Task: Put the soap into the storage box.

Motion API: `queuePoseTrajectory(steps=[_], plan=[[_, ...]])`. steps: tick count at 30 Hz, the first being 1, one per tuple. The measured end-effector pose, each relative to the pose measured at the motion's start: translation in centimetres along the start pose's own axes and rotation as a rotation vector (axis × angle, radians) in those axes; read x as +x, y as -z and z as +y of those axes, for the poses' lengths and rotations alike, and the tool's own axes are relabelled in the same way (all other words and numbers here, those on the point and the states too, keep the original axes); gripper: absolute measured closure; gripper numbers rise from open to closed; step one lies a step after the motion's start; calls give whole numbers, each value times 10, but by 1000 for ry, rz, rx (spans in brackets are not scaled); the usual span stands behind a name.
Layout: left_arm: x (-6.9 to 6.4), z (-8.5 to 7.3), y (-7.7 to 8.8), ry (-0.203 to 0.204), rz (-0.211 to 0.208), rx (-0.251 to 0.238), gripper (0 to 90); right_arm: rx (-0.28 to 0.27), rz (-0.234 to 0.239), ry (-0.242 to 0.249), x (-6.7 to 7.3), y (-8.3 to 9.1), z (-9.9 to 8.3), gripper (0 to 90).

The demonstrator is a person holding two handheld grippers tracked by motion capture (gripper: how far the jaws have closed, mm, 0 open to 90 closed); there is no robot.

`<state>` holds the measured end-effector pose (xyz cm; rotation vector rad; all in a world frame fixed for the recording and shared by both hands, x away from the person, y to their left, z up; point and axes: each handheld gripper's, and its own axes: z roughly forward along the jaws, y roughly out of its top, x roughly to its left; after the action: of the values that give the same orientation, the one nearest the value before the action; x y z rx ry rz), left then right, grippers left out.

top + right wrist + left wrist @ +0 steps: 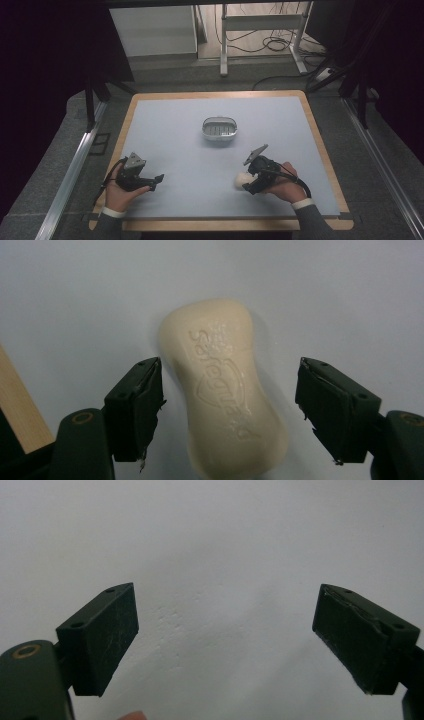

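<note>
A cream bar of soap (pixel 225 390) with an embossed crest lies flat on the pale blue table mat (pixel 190 150). My right gripper (pixel 230 410) straddles it, one jaw on each side, with a gap between each pad and the soap, so it is open. From above, the soap (pixel 242 179) shows as a pale lump at the tips of the right gripper (pixel 250 184), near the front right of the mat. My left gripper (pixel 225 640) stands open over bare mat, held by a hand at the front left (pixel 150 181).
A small grey dish with a ribbed insert (pixel 219 130) sits in the middle of the mat, beyond both grippers. The wooden table edge (pixel 220 225) runs along the front. A metal stand (pixel 260 30) and cables lie on the floor behind the table.
</note>
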<state>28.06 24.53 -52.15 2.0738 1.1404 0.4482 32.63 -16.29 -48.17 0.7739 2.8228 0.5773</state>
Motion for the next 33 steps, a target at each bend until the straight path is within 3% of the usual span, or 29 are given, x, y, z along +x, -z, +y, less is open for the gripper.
queuePoseTrajectory(steps=[9,11,15,19,22,27,29,33], plan=[[0,0,0,1,-5,2,115,92,-2,52,5,-16,6,313],[0,0,0,2,-5,1,115,127,-11,64,4,-21,5,380],[0,0,0,1,-5,1,115,121,2,62,5,-19,6,488],[0,0,0,-1,-3,-1,115,150,12,59,2,-19,9,494],[1,0,1,0,-1,-3,115,158,9,47,1,-16,10,494],[0,0,0,-1,-2,0,115,127,3,38,-3,-6,11,494],[1,0,0,-1,-3,-2,115,111,-30,50,-3,0,12,494],[1,0,1,1,-5,-5,115,87,-47,45,-6,9,14,494]])
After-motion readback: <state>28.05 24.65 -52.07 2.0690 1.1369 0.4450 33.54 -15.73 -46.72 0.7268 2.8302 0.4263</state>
